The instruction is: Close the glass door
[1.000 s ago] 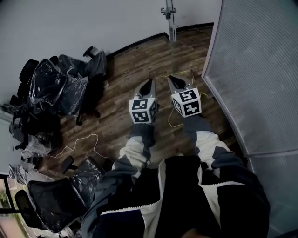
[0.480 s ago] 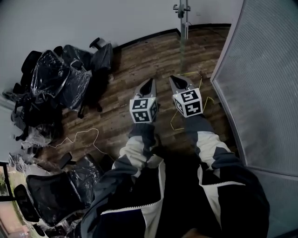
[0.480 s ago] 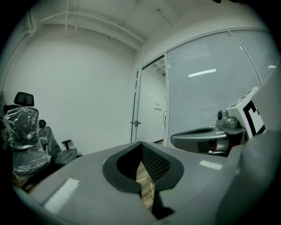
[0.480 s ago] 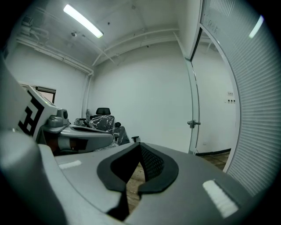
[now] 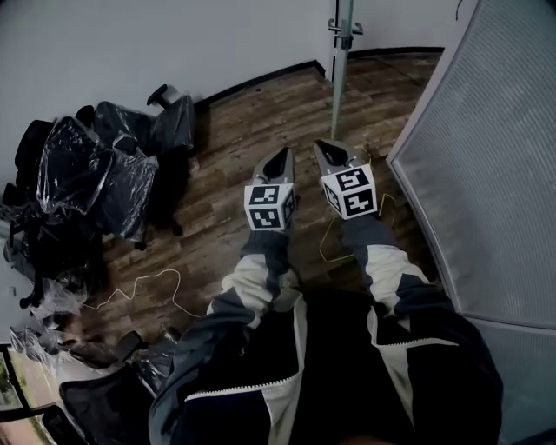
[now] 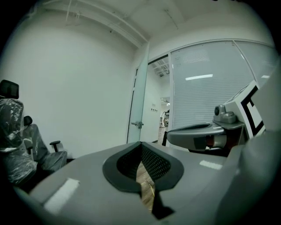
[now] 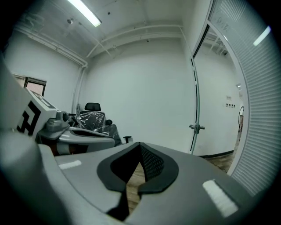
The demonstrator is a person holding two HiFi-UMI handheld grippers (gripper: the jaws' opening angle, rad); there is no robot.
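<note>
Both the left gripper [image 5: 280, 158] and the right gripper [image 5: 328, 148] have jaws pressed together on nothing. Ahead of the right one, not yet touched, the glass door [image 5: 340, 83] stands open, its handle [image 5: 346, 26] farther on. Pushed at a slant, closed tips could skid off the smooth glass.

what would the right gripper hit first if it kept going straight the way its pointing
Nothing near: the right gripper, shut and empty, points over wooden floor toward the white wall, just left of the edge of the glass door. Depth is unclear, so it might graze the door.
</note>
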